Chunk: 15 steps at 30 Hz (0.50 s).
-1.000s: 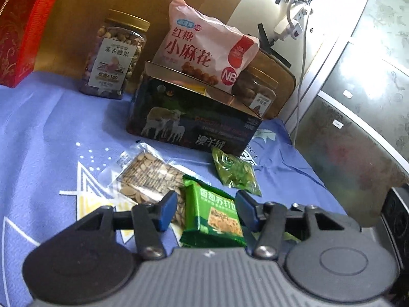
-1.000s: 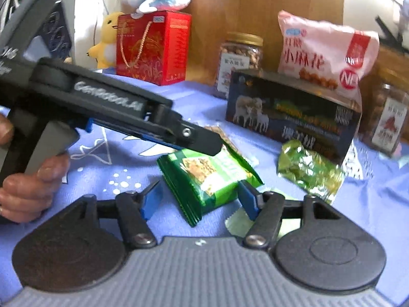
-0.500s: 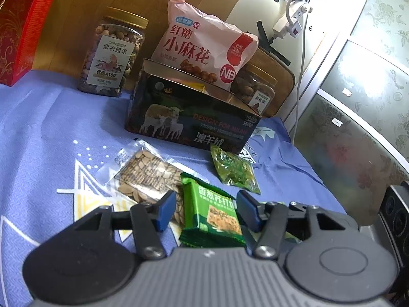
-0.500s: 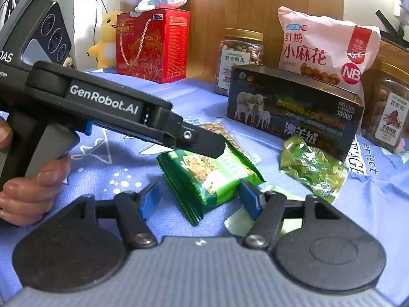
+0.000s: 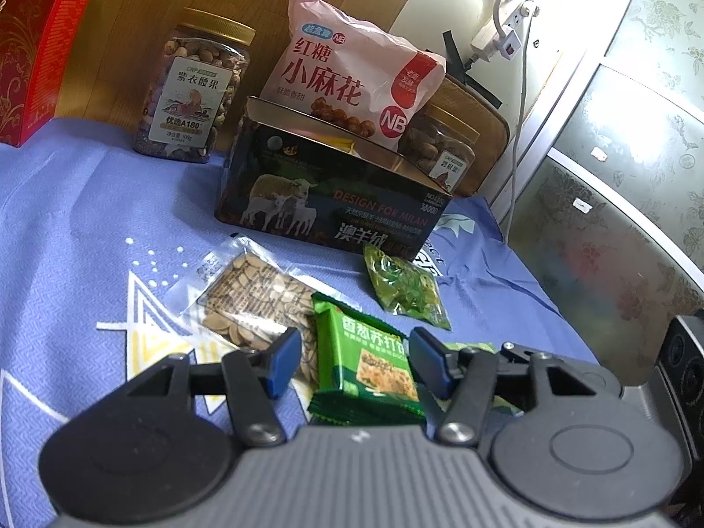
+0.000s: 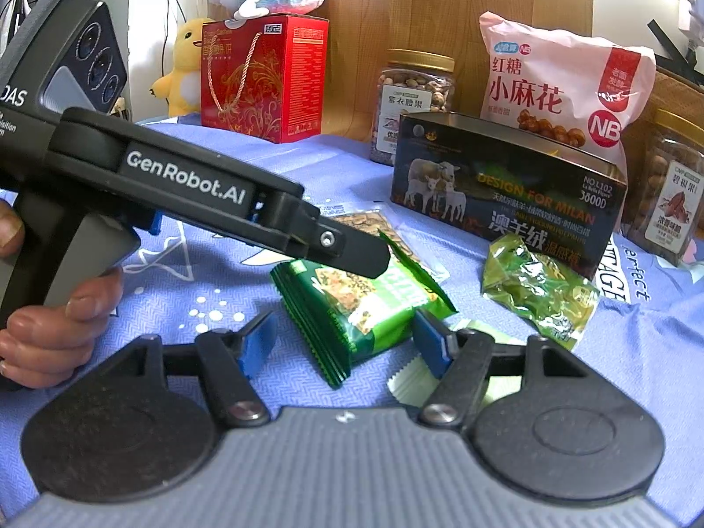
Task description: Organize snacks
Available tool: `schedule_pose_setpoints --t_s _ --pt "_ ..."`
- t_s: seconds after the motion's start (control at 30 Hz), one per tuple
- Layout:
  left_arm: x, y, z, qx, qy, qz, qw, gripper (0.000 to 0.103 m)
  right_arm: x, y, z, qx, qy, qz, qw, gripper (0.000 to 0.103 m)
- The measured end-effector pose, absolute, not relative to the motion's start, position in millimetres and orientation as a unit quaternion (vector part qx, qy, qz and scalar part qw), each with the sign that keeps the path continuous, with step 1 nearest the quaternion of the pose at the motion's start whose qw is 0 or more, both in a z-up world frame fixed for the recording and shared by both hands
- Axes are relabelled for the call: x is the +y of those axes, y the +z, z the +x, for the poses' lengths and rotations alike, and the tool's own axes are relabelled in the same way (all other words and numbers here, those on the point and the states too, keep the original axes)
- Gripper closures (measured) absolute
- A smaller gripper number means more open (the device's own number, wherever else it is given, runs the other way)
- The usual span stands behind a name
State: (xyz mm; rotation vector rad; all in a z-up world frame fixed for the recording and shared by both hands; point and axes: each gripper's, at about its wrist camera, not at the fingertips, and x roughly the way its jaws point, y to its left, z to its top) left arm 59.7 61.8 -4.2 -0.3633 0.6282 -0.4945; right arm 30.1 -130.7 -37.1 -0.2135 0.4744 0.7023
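Looking down the left gripper point(image 5: 354, 352): partway open around a green cracker packet point(image 5: 361, 343) lying on the blue cloth point(image 5: 66, 220). Clear gap on the left pad's side, right pad just at the wrapper's edge. Can't tell if actually touching there. Near end of the packet hidden behind the gripper body.

Right gripper point(image 6: 341, 334): spread wide, gripping nothing, pointed at the same packet from the other side. Only one corner of the packet between its fingers. Under its right finger, some pale wrapper with a zigzag edge point(image 6: 409, 378), mostly covered, no idea what.

From the right wrist, also a hand point(image 6: 48, 321) wrapped round the left gripper's handle, cut off at the frame edge.

Beside the cracker packet, a clear pack of seeds point(image 5: 251, 295), bottom corner tucked behind the left finger. Further right, a crinkly green bag point(image 5: 407, 290), print too blurry to read.

Behind those, a dark open box with sheep on it point(image 5: 334, 202), inside not visible. Pink snack bag point(image 5: 352, 75) standing behind it, bottom hidden. Nut jar point(image 5: 193, 92) in full view on the left, second jar point(image 5: 444, 149) half buried behind box and bag. Red gift box point(image 5: 35, 44) chopped off at the left edge.
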Motion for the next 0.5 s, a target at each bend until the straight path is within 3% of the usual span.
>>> schedule_pose_setpoints --t_s 0.5 --pt "59.7 -5.1 59.7 0.304 -0.248 -0.174 0.903 0.048 -131.1 -36.8 28.8 0.225 0.341 -0.1 0.907 0.032"
